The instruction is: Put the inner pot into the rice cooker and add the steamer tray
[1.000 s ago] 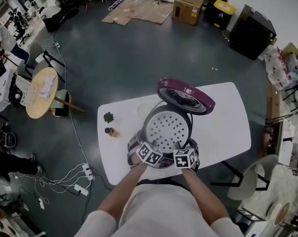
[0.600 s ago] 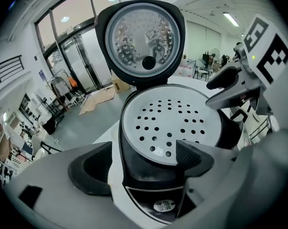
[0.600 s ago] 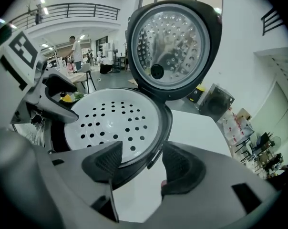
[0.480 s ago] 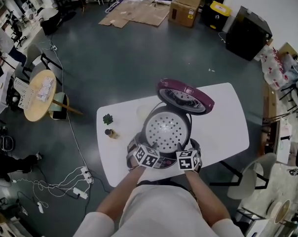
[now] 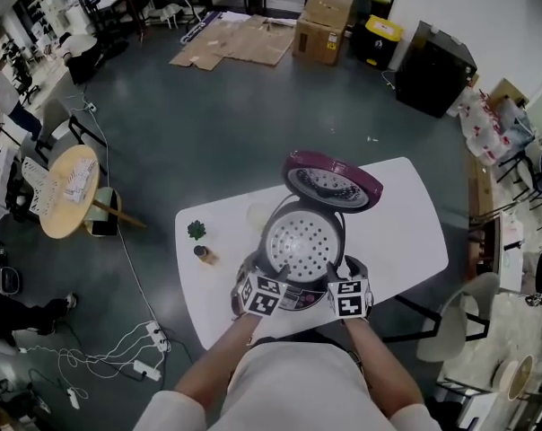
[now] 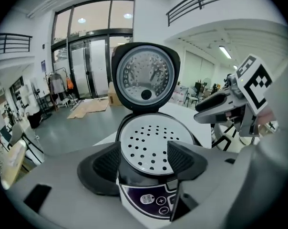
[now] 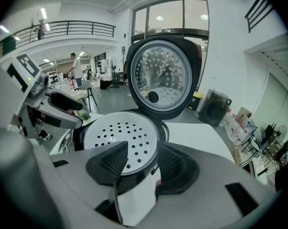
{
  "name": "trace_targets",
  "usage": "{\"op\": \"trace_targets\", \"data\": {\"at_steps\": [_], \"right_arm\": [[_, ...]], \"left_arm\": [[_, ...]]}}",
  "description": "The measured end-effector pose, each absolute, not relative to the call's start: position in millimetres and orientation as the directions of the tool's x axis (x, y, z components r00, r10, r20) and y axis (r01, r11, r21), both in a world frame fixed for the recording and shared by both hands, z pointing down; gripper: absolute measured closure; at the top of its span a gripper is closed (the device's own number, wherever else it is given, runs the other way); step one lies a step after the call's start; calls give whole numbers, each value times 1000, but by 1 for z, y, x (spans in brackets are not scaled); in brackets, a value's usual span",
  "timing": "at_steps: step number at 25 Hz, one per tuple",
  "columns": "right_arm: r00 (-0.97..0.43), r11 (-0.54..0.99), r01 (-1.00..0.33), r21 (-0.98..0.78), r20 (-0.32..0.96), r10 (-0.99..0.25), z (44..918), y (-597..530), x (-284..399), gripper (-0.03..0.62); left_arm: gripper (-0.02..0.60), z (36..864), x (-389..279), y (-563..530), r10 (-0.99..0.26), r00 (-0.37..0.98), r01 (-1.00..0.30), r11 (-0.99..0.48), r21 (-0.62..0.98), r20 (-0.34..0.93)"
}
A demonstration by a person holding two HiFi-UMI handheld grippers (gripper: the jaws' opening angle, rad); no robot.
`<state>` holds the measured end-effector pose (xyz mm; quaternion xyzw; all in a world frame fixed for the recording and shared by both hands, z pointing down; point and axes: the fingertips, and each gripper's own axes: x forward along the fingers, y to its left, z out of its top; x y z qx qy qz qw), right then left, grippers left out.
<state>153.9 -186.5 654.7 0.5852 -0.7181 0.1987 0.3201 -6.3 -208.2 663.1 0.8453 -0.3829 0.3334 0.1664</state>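
The rice cooker [image 5: 289, 296] stands on the white table with its purple lid [image 5: 332, 180] tipped up and back. The white perforated steamer tray [image 5: 304, 241] lies flat in its mouth. Both grippers hover just above the cooker's near rim, side by side. In the left gripper view the left gripper [image 6: 144, 159] has its jaws apart and closing, with only the tray [image 6: 149, 137] and control panel showing beyond the gap. The right gripper [image 7: 143, 163] is the same: jaws apart and closing, nothing gripped, the tray [image 7: 120, 132] beyond them.
A small green plant [image 5: 197, 230] and a little brown bottle [image 5: 201, 254] sit at the left of the table [image 5: 406, 232]. A chair [image 5: 450, 326] stands at the right, a round wooden table [image 5: 65, 191] at the far left, and cables [image 5: 132, 339] on the floor.
Both grippers have lifted off the tray's near rim and drawn slightly back toward the person. The tray stays seated in the cooker.
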Motion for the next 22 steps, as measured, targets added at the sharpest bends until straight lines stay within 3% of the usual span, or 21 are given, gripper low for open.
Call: {"op": "trace_targets", "data": {"at_steps": [10,22], "right_arm": [[-155,232,-971,57,588,-793,591,-172,152,462],[-316,385,-922,40,497,-808,537,-127,158,508]], "left_arm": [[336,610,-1,-189,-557,587,-733,-674,94,588],[422,566,-1,-137,-649,549,-804,-583,120,526]]}}
